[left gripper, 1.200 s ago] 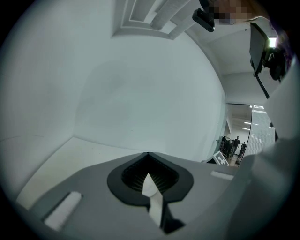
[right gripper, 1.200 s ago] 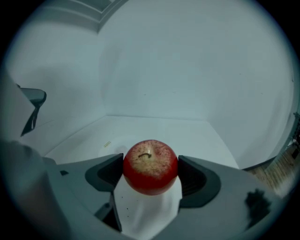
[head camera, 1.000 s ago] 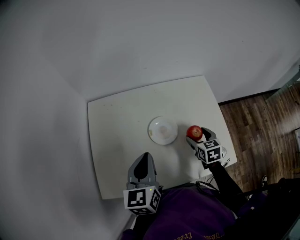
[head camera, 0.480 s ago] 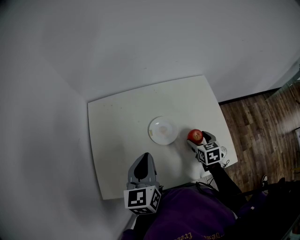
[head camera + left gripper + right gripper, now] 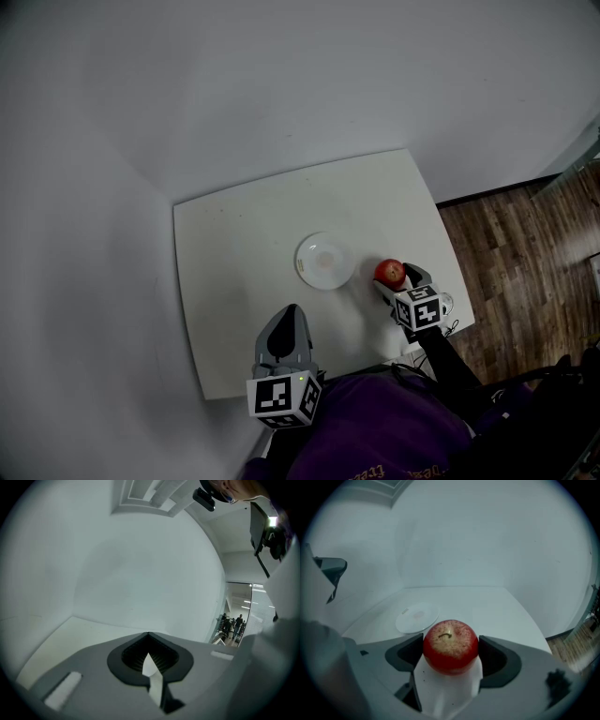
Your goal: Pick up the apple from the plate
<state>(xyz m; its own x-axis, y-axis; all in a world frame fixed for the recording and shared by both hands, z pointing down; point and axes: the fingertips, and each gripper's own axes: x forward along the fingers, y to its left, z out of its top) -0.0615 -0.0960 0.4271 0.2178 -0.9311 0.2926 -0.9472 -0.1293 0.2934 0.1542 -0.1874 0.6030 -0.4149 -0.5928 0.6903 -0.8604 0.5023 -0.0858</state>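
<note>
Since the right gripper (image 5: 397, 279) clamps the apple (image 5: 451, 645) beside the plate (image 5: 324, 262), the pick seems complete, needing only a steady hold; the left gripper (image 5: 149, 660) is closed, empty.

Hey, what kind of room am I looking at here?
Probably an office or lab corner: a white table against plain white walls, wood-look floor, and people standing in a lit corridor beyond.

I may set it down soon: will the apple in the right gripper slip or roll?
The apple looks round and glossy, so it would probably roll if released on the flat table. The right gripper clamps its widest sides, so the hold seems fairly secure.
</note>
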